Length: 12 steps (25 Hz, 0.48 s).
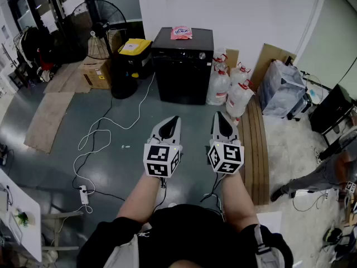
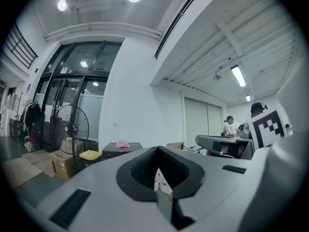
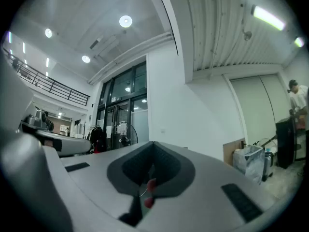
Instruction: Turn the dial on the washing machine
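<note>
The black washing machine point(image 1: 183, 74) stood at the far wall, well apart from both grippers, its dial point(image 1: 202, 55) at the front's upper right. The left gripper point(image 1: 173, 120) and right gripper point(image 1: 221, 117) were clenched on nothing. Unopened jaws would probably butt the dial instead of straddling it. The floor cable point(image 1: 100, 134) and the water jugs point(image 1: 227, 88) beside the machine risked snagging.

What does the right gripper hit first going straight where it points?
Right gripper lines up with the red-capped water jugs beside the washing machine, but held level it looks higher than them, so probably the white wall behind. Depth unclear.
</note>
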Motion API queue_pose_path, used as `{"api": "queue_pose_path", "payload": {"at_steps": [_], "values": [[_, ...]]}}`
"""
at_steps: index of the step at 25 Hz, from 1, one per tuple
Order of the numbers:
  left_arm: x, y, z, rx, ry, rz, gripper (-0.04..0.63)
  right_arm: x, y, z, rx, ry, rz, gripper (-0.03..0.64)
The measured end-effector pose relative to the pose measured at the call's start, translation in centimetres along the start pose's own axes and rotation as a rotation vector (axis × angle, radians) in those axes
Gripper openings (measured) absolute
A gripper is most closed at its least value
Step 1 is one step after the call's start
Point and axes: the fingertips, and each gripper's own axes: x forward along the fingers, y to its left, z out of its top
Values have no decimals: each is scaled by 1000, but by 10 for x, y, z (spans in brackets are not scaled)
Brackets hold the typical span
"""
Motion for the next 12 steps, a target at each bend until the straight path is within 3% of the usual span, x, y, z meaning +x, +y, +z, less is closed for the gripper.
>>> {"api": "queue_pose_path", "payload": {"at_steps": [6, 12], "values": [[-6, -2, 1, 3, 4, 5, 12, -5, 4, 1, 51, -16, 19, -2], [-13, 16, -4, 0, 4, 19, 12, -1, 23, -4, 32, -17, 22, 0]]}}
